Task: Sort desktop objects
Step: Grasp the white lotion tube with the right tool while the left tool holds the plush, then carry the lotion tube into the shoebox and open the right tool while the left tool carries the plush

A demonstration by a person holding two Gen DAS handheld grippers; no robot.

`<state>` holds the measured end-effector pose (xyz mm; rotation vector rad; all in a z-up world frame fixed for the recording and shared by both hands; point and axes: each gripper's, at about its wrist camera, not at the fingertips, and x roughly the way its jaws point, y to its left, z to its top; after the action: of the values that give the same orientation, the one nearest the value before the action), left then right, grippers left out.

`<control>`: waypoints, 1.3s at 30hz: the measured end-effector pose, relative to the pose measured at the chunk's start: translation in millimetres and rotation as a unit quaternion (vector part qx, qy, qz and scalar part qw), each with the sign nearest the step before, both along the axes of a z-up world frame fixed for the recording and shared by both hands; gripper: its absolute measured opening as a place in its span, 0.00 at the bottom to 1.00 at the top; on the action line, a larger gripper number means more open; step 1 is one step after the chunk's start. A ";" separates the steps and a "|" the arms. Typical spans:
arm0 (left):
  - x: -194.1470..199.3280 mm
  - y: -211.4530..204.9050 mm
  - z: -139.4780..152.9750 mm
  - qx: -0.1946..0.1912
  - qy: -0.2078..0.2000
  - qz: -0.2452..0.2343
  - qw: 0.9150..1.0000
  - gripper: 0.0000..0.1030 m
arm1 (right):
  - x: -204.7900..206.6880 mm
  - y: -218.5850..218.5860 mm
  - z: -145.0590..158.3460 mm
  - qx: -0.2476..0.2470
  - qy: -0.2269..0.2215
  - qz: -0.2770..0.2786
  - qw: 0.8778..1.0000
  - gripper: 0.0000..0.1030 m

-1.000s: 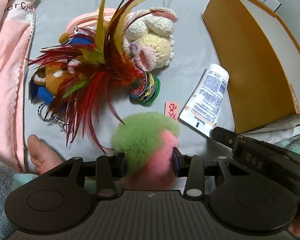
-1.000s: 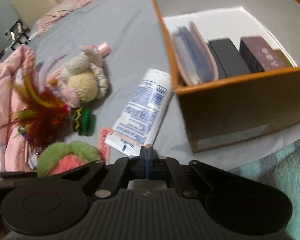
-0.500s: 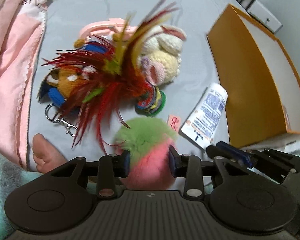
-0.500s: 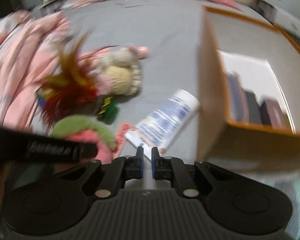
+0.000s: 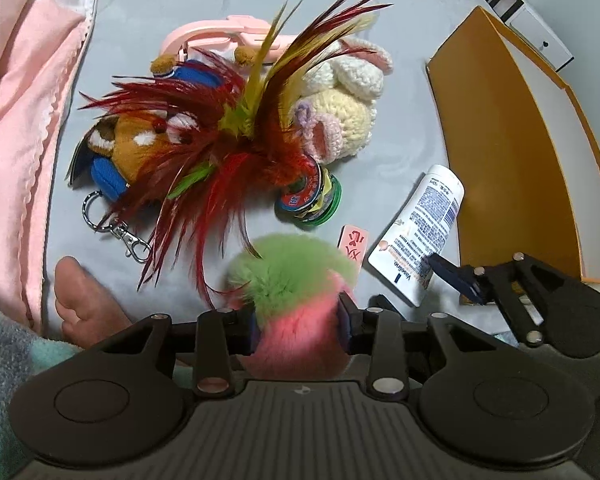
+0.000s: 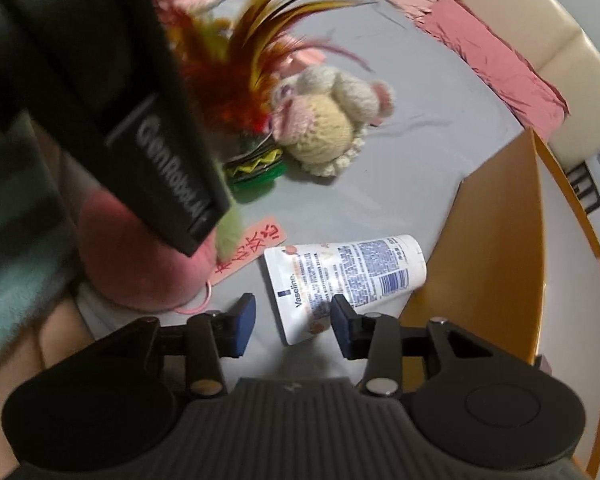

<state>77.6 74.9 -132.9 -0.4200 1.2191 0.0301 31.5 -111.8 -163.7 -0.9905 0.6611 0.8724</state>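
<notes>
My left gripper [image 5: 298, 322] is shut on a fluffy green and pink pom-pom [image 5: 296, 280], which also shows in the right wrist view [image 6: 140, 256] under the left gripper's body. My right gripper [image 6: 293, 322] is open, its fingers on either side of the flat end of a white Vaseline tube [image 6: 344, 272] lying on the grey sheet. The tube [image 5: 418, 232] and the right gripper [image 5: 456, 280] also show in the left wrist view. A pink tag with red writing [image 6: 252, 250] lies between pom-pom and tube.
An orange box [image 5: 512, 152] stands to the right of the tube. A feather toy [image 5: 236, 136], a brown plush keychain [image 5: 136, 148], a crocheted cream doll [image 5: 340, 108], stacked round badges [image 5: 310, 200] and a pink hanger [image 5: 220, 36] lie beyond. Pink bedding [image 5: 16, 80] lies left.
My right gripper has opened and swung from beside the box to the tube's flat end. My left gripper still holds the pom-pom and has shifted slightly.
</notes>
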 end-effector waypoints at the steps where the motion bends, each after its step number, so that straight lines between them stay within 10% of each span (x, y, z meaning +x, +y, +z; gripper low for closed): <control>1: 1.0 1.1 -0.8 -0.003 0.003 0.003 1.000 0.41 | 0.0 1.2 -1.9 -0.001 -0.005 0.002 1.000 0.45; 8: 7.1 6.0 -4.3 -0.015 0.015 0.014 1.000 0.42 | -0.9 9.5 -18.2 -0.021 -0.053 0.007 0.998 0.52; 15: 4.2 5.3 -1.6 -0.012 0.011 0.015 1.000 0.42 | -20.4 8.8 -32.6 -0.046 -0.151 0.034 0.987 0.09; 21: -0.1 1.1 -0.4 -0.001 0.006 0.007 1.000 0.42 | -10.6 -10.6 12.0 0.036 -0.134 -0.013 0.990 0.01; 30: 4.5 -25.7 -8.0 0.046 0.039 -0.058 0.997 0.48 | 29.3 -57.0 95.1 0.146 0.079 -0.105 0.981 0.00; 39: 9.8 -28.9 -20.1 0.050 0.064 -0.060 0.995 0.48 | 31.5 -52.5 76.9 0.186 0.127 -0.129 0.966 0.06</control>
<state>87.4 46.0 -153.1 -0.2607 1.3604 0.0143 63.1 -164.3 -86.8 -0.4477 0.7884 0.8587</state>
